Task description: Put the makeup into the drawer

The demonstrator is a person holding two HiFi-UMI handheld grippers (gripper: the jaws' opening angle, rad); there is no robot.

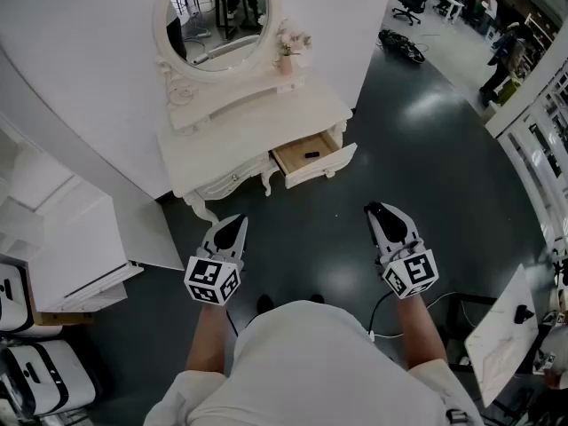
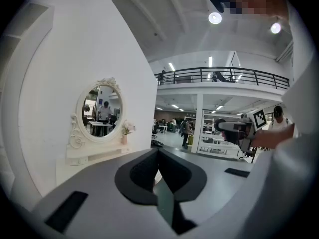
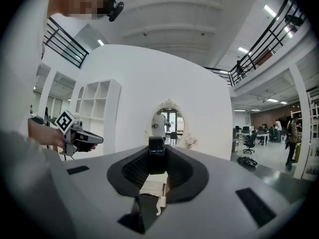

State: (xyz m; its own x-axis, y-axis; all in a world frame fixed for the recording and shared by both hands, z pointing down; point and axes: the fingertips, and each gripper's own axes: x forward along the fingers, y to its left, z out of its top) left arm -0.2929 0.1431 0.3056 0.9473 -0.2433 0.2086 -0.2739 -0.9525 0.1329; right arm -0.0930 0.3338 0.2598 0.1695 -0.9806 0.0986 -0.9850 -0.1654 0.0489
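Note:
A white vanity table [image 1: 222,145] with an oval mirror [image 1: 217,16] stands against the wall ahead. Its right drawer [image 1: 321,169] is pulled out, and a small dark item [image 1: 311,155] lies inside. My right gripper [image 1: 377,211] hovers over the dark floor, short of the drawer, and is shut on a small black makeup container [image 3: 156,156]. The container stands upright between the pads. My left gripper [image 1: 236,223] is level with it to the left, jaws together with nothing between them [image 2: 158,152]. Both point toward the vanity.
A small vase of flowers [image 1: 288,47] sits on the vanity's upper shelf. White shelving [image 1: 62,229] stands at the left. Dark floor [image 1: 426,140] stretches to the right, where a person [image 1: 501,60] and office chairs stand far off. A cable [image 1: 399,47] lies on the floor.

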